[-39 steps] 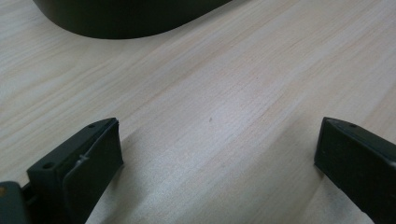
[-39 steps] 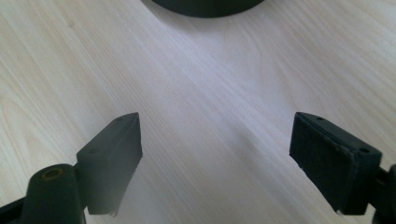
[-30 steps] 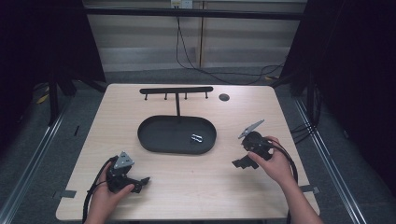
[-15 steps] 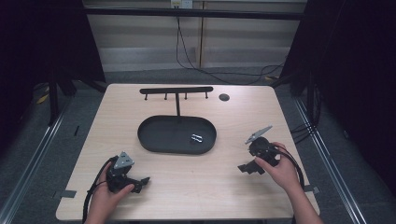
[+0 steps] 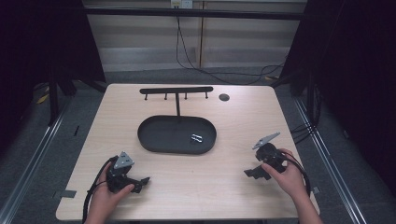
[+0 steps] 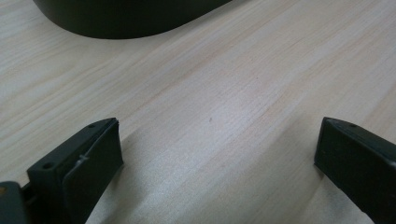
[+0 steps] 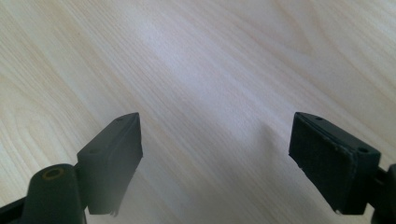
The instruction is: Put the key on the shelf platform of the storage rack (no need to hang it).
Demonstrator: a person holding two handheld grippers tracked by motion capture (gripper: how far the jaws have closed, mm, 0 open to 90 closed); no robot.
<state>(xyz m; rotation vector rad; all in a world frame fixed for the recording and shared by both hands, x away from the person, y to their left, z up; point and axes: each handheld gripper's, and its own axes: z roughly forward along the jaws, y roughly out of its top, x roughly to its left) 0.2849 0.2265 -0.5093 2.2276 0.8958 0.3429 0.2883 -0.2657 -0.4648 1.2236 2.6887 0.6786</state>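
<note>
Grippers both wide apart and empty, left gripper [image 5: 142, 181] and right gripper [image 5: 250, 173] low over the table [image 5: 210, 186], we judge the next move is reaching for the clips [image 5: 196, 138] in the tray [image 5: 154, 140].

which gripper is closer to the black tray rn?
The left gripper: the black oval tray edges into the left gripper view. The right gripper sits farther off, over bare table.

A test or recording bay in a lab, as far as we can judge.

We find one bare pale wood table [image 5: 224, 135] standing on a grey floor [image 5: 37, 154], hemmed by black curtains [image 5: 355, 70] on both sides. Loose cables [image 5: 196, 60] trail along a plain back wall, metal rails [image 5: 32, 154] run along the floor, and what appears to be a wall socket [image 5: 182, 3] sits at the dim top edge.
</note>
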